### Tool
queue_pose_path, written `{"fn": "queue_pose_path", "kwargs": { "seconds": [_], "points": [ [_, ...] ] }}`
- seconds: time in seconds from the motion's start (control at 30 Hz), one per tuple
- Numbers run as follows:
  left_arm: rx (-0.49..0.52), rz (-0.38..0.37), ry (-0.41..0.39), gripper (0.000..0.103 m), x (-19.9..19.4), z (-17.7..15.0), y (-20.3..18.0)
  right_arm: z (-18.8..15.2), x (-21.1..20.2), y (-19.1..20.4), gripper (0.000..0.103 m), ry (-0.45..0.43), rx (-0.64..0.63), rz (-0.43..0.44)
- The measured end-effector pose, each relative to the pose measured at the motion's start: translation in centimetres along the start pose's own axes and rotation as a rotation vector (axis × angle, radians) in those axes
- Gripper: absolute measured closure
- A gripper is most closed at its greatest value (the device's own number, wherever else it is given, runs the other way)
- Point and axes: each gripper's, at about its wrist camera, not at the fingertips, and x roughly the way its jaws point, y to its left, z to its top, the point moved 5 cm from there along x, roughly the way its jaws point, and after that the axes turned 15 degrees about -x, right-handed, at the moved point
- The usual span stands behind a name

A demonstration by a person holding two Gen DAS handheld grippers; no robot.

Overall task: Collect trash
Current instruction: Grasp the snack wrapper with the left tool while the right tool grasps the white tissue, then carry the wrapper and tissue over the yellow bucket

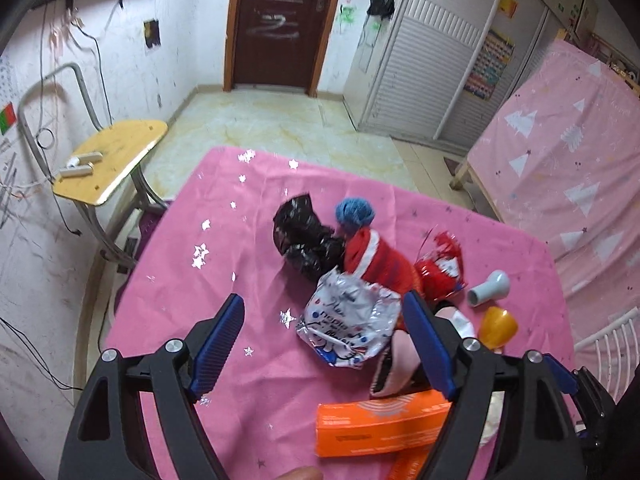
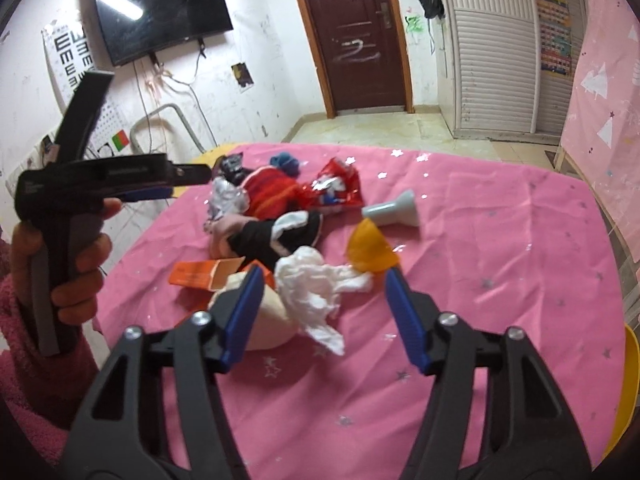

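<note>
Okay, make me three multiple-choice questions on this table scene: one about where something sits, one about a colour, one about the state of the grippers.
1. Where does the white crumpled tissue lie?
A. on the floor
B. on the pink tablecloth, just ahead of the right gripper
C. on the wooden chair

2. What colour is the flat carton?
A. orange
B. green
C. black

3. How do both grippers stand?
A. both shut on trash
B. one shut
C. both open, holding nothing

Answers: 1 B, the tissue rests on the cloth between the right fingertips. 2 A, it is plainly orange. 3 C, the left gripper and right one both gape empty.
</note>
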Motion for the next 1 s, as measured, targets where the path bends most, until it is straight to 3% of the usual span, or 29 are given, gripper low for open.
{"fn": "queue_pose_path", "kwargs": {
  "seconds": [0.13,0.4,0.53,0.6,0.67,1.0],
  "points": [
    [-0.003,-0.026,0.056,0.030,2.1,-0.4,0.2,0.1,0.9,0.4,0.065,0.022,-0.015,-0.004],
    [-0.053,-0.135,0.141,0.030,5.0,-1.5,0.6,-0.4,1.8,0.1,0.076,0.050,0.004,0.016],
    [-0.055,-0.156,0.141,0.063,4.9,-2.1,0.5,-0.5,2.3,0.0,0.076,0.056,0.014,0.040],
    [-0.052,-0.151,0.138,0.069,4.8,-2.3,0.6,-0.6,2.4,0.1,0.083,0.056,0.010,0.050],
    [-0.046,-0.146,0.124,0.071,4.5,-2.4,0.5,-0.6,2.3,0.2,0.091,0.046,0.015,0.056],
    [-0.043,-0.064,-0.060,0.073,-0.6,-0.9,0.6,0.1,-0.4,-0.5,0.093,-0.040,0.032,0.043]
  ]
}}
